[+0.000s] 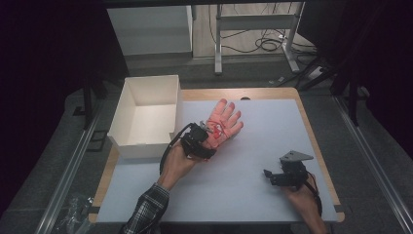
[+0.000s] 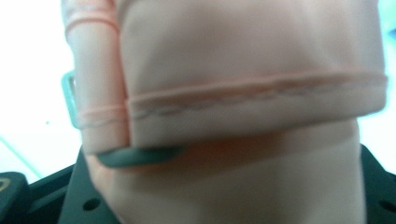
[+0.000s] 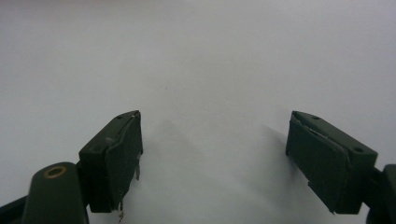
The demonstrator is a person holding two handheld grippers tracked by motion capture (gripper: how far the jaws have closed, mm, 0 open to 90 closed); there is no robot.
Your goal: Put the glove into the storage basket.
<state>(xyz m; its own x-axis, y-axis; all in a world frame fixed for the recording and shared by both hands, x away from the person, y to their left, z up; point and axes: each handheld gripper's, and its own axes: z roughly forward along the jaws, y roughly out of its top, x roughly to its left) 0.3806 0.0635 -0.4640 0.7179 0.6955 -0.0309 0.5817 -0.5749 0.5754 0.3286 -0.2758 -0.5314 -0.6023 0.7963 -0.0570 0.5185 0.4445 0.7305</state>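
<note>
A pink glove (image 1: 223,121) with red marks lies spread, fingers pointing away, on the pale mat (image 1: 272,131) near the table's middle. My left gripper (image 1: 207,133) is shut on its cuff end. In the left gripper view the glove's pink hemmed fabric (image 2: 243,70) sits right against the lens, and one dark pad (image 2: 135,157) presses into it. Toward the front right, my right gripper (image 1: 269,176) stands over bare mat; in its own view the right gripper (image 3: 215,158) is open with nothing between its jaws.
An open white box (image 1: 146,114) stands at the mat's left edge, close beside the left gripper. The wooden table edge (image 1: 319,146) runs along the right. Behind the table are desk legs and cables on the floor.
</note>
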